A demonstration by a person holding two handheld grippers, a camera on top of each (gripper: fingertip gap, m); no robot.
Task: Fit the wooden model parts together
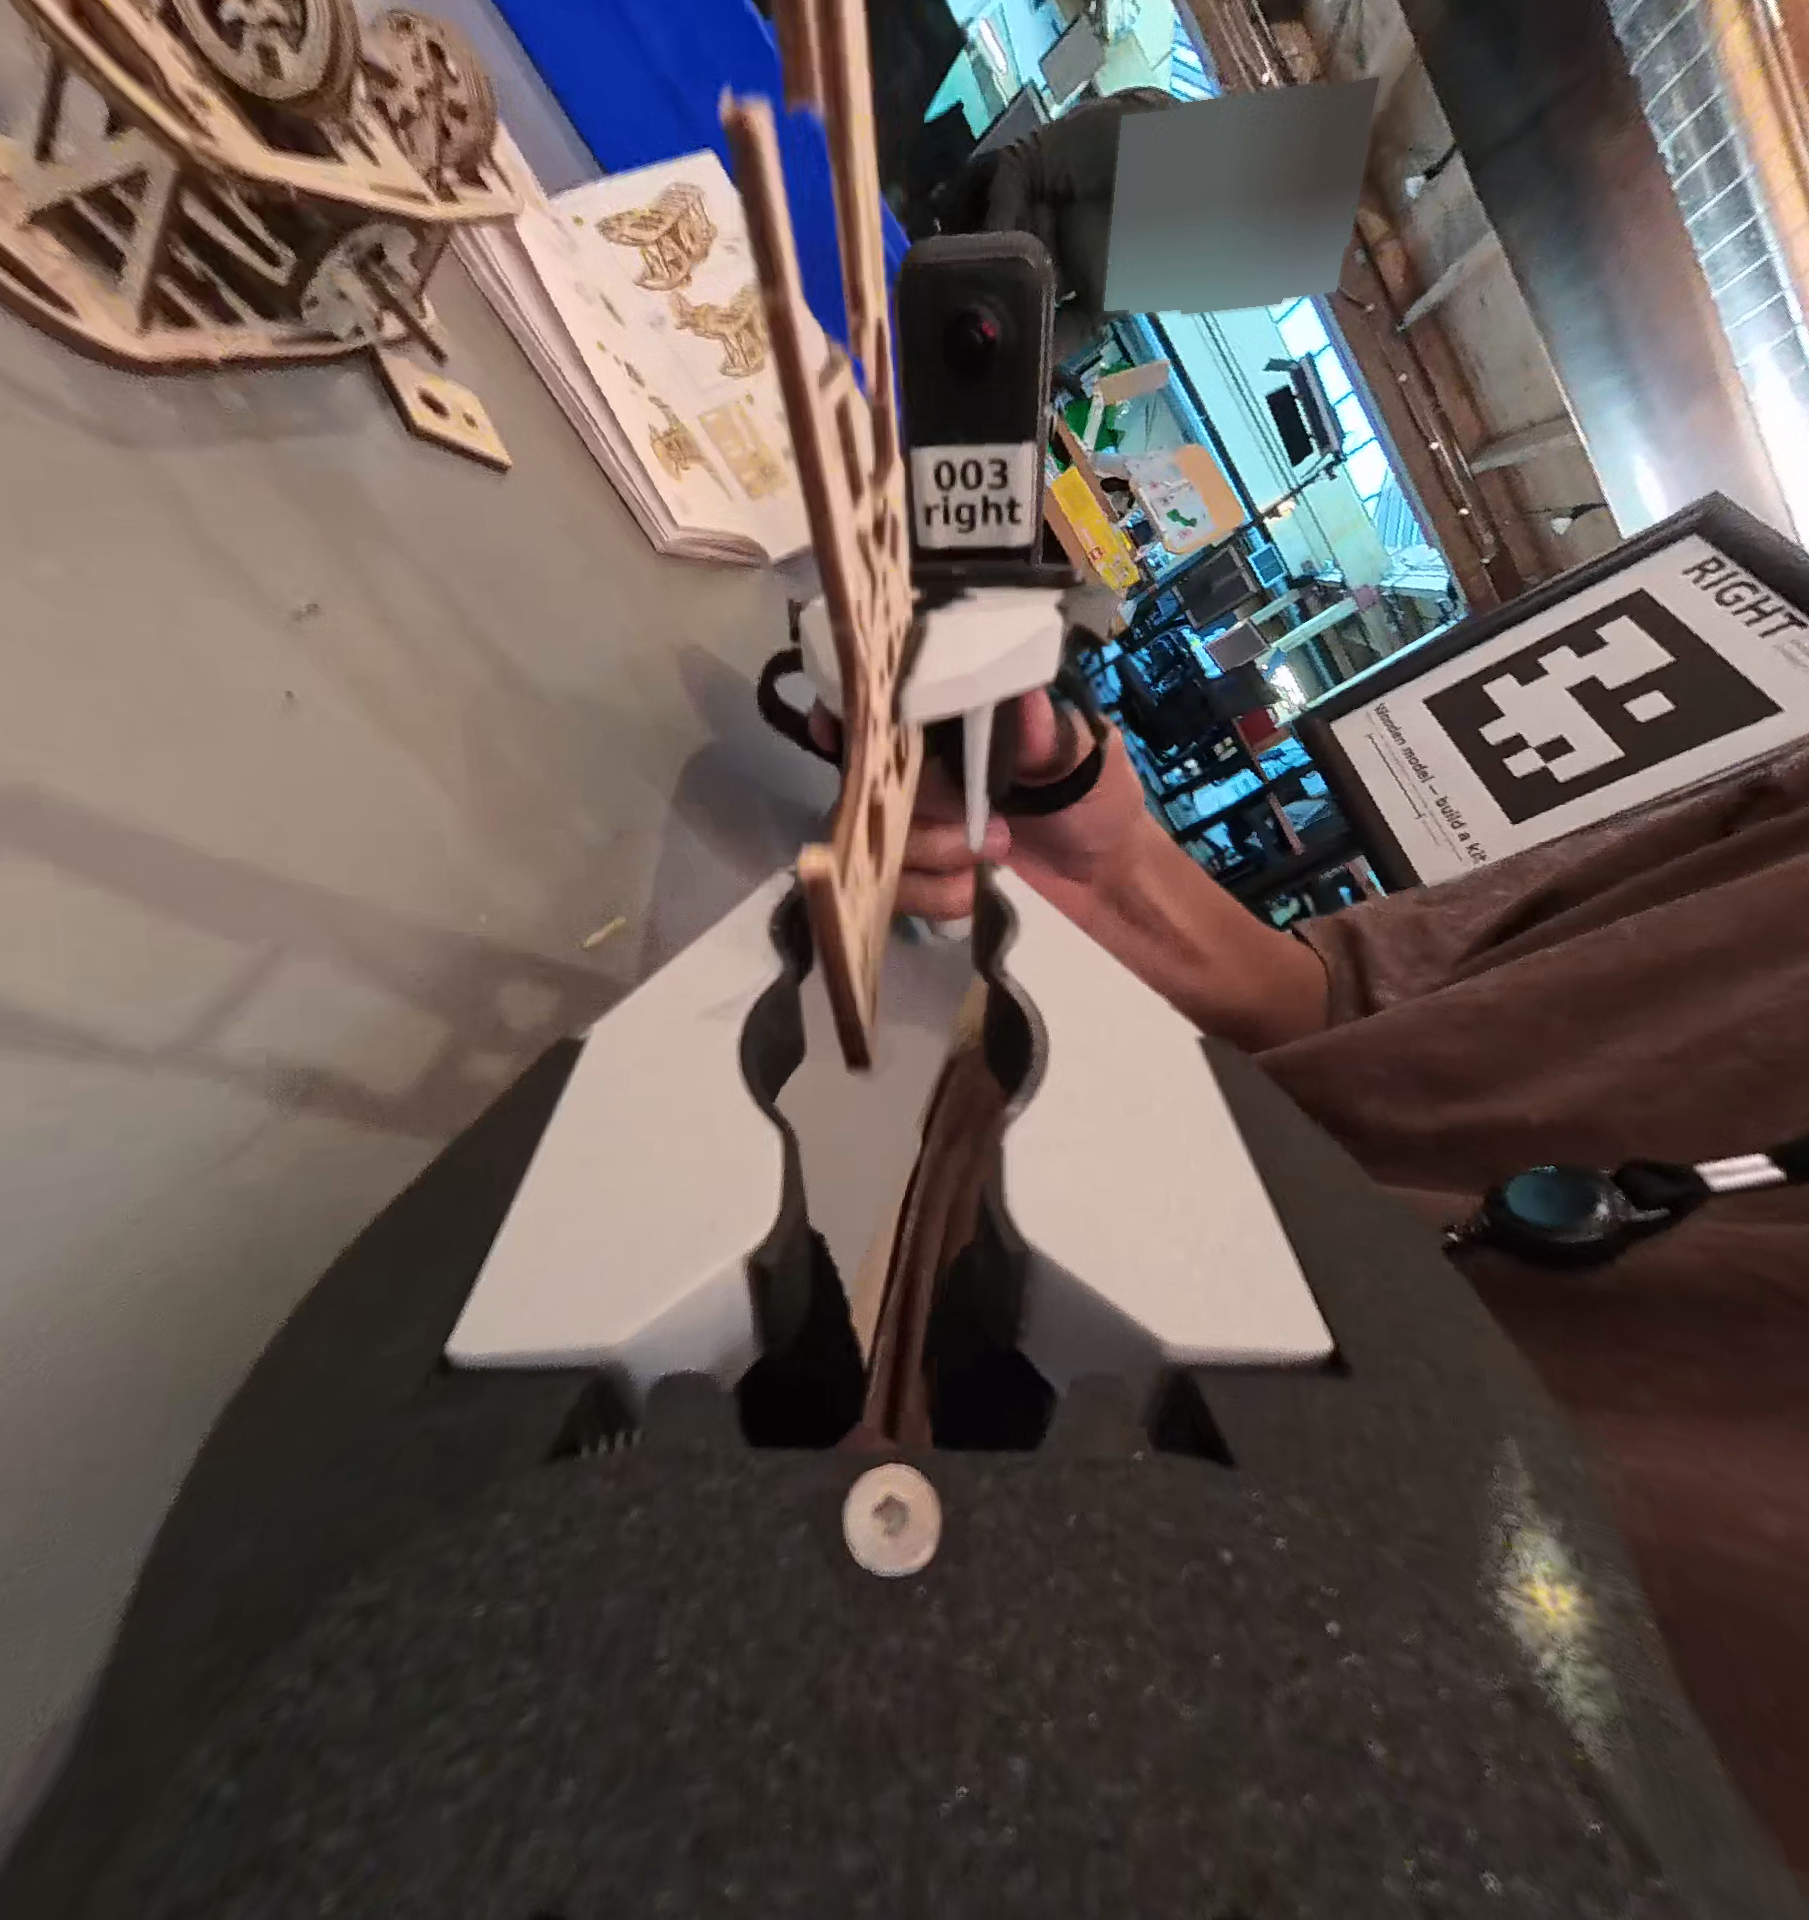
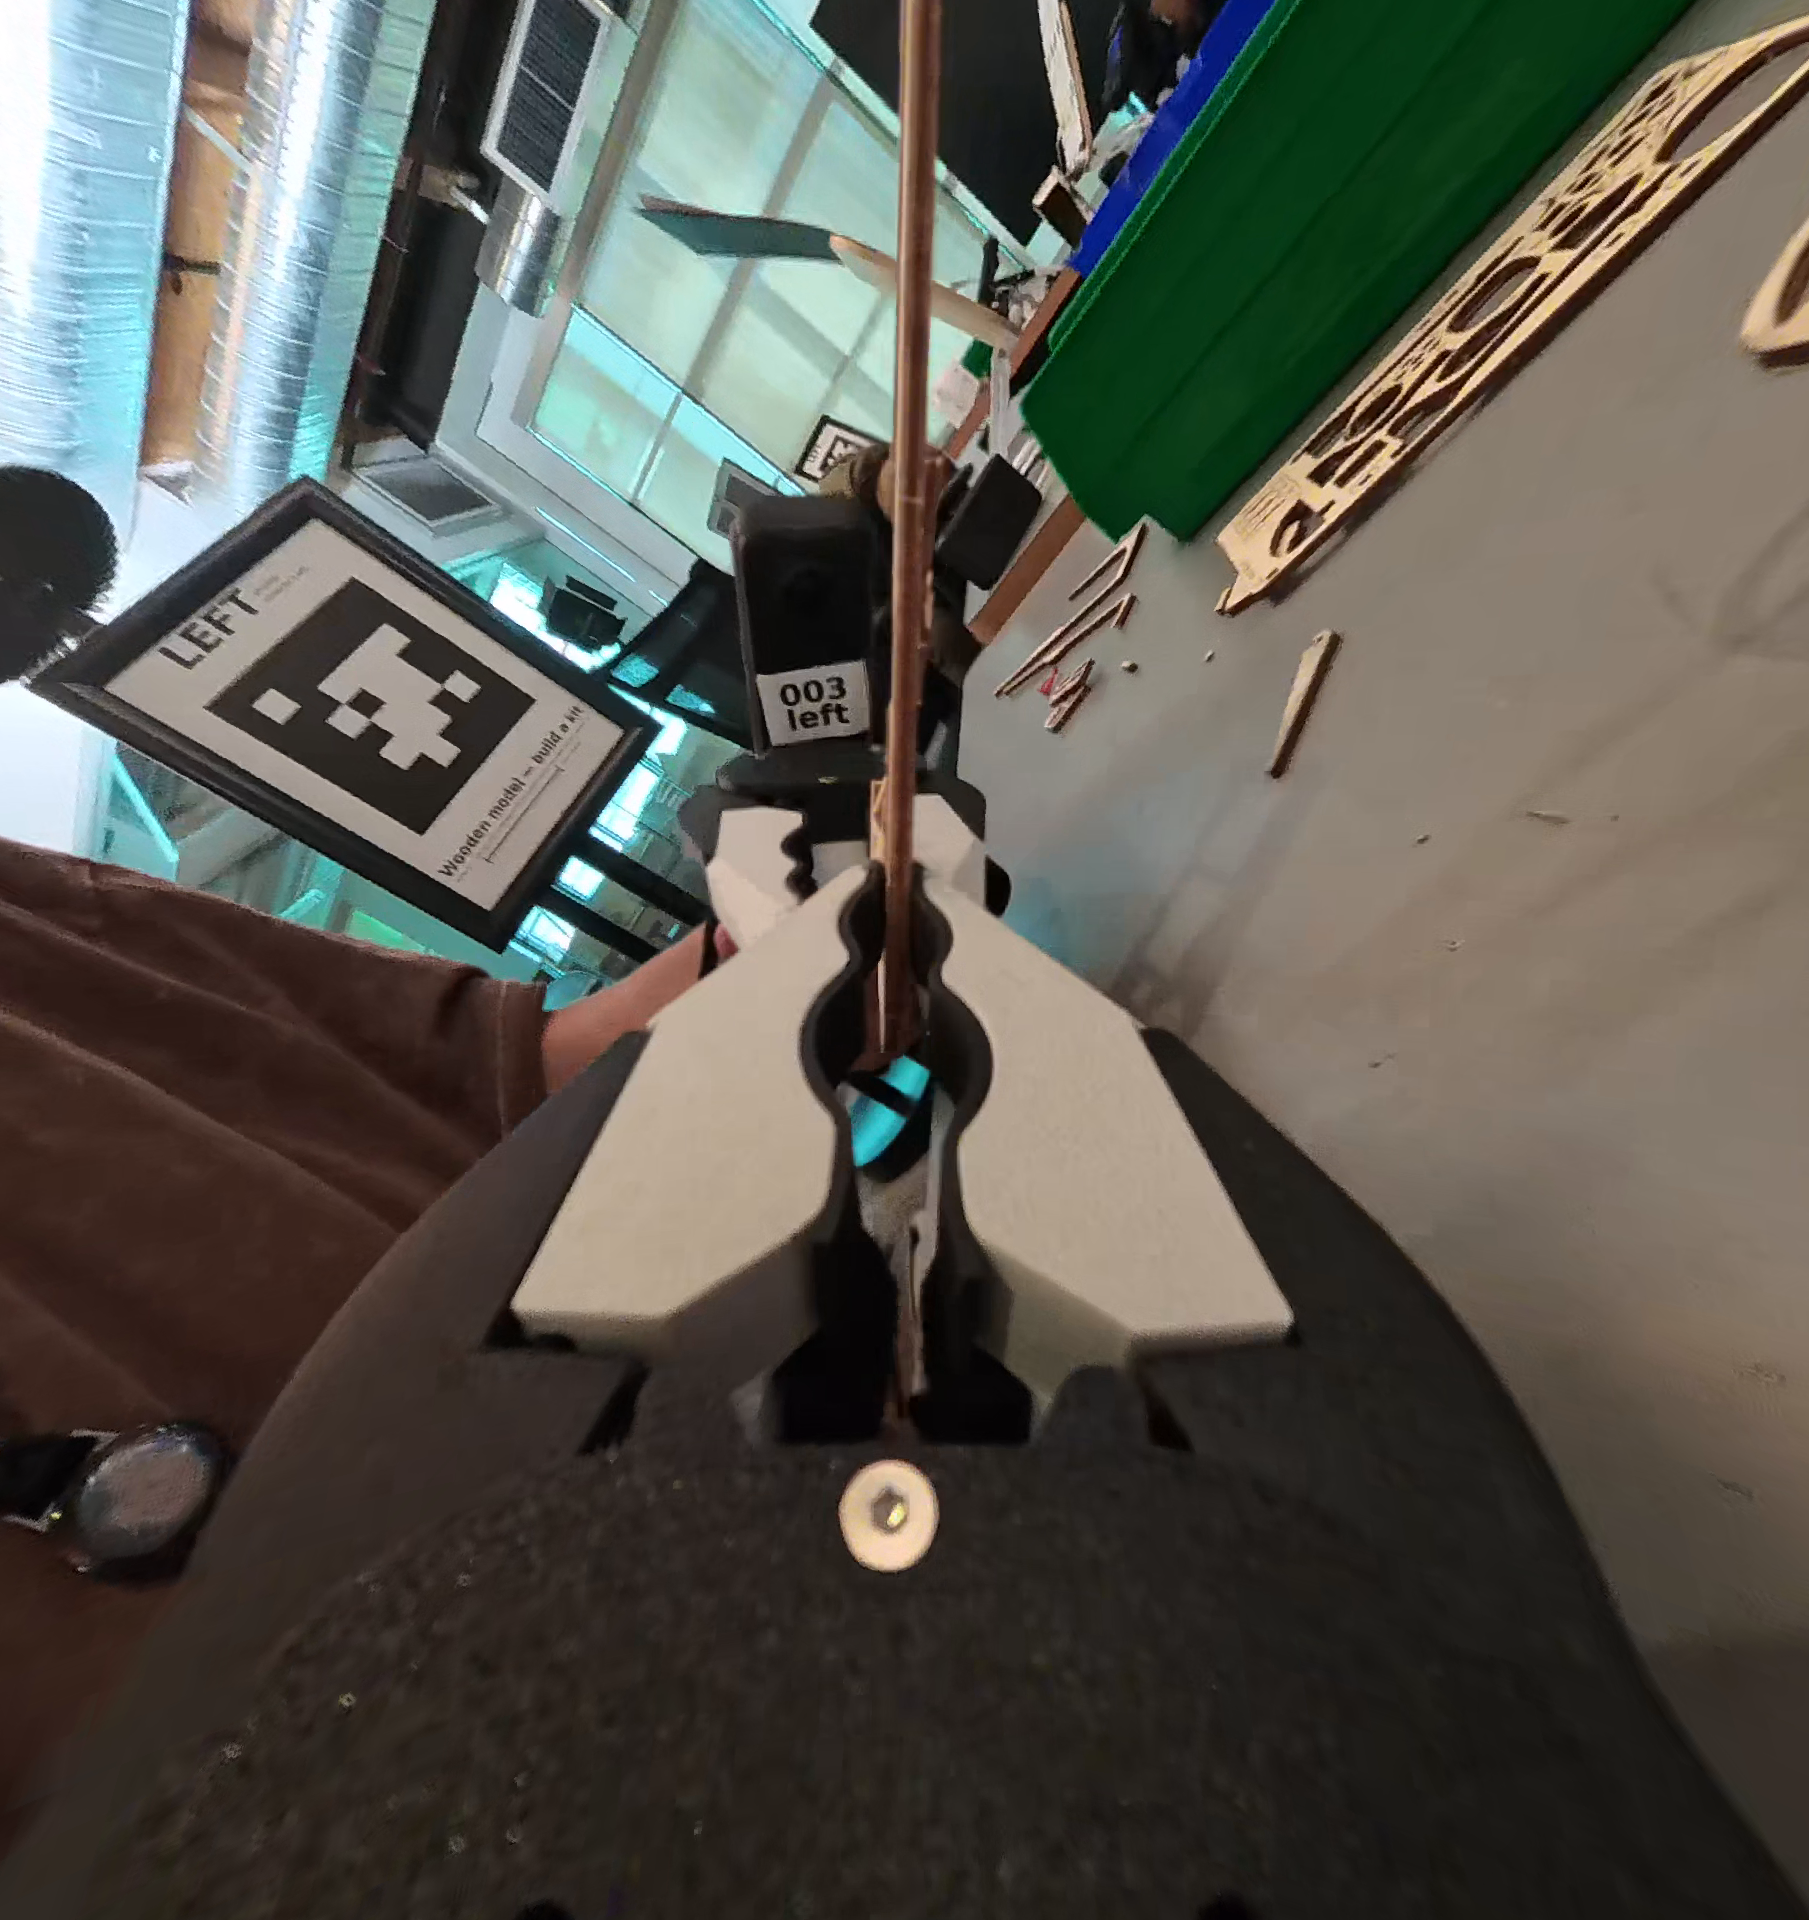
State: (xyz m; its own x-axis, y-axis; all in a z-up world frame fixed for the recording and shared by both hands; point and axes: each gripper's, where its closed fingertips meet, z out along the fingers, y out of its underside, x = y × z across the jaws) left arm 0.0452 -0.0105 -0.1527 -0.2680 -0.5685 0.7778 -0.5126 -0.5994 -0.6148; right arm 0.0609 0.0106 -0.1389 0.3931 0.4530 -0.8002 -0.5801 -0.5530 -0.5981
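Both views are rolled sideways, so the grey tabletop (image 1: 256, 727) runs up one side of each. The L gripper (image 1: 884, 914) has its white jaws apart with a gap showing between them; a cut-out wood sheet (image 1: 858, 665) stands edge-on in that gap, but whether the jaws pinch it can't be told, and a thin brown strip (image 1: 931, 1226) lies along the inner right jaw. Facing it, close, is the R gripper (image 1: 941, 675), held by a hand (image 1: 1035, 831) with a brown sleeve (image 1: 1502, 987) behind. In the right wrist view the R gripper (image 2: 895, 914) has its jaws closed on the wood sheet (image 2: 910, 520), seen edge-on as a thin brown line running up out of frame; the L gripper (image 2: 838, 831) sits just beyond it, tips nearly touching. The tabletop (image 2: 1502, 1039) carries a flat fretwork panel (image 2: 1482, 353), several loose wood slivers (image 2: 1300, 701) and small chips. In the left wrist view a part-built wooden model (image 1: 225, 177) w/ gears stands at the far corner, and an instruction booklet (image 1: 671, 343) lies open beside it. A green bin (image 2: 1295, 239) and a blue bin (image 2: 1160, 166) edge the table. Framed marker signs (image 1: 1586, 707) (image 2: 349, 707) stand near the person. Behind: a workshop room w/ big windows, ductwork, shelving, clutter, teal-tinted light.
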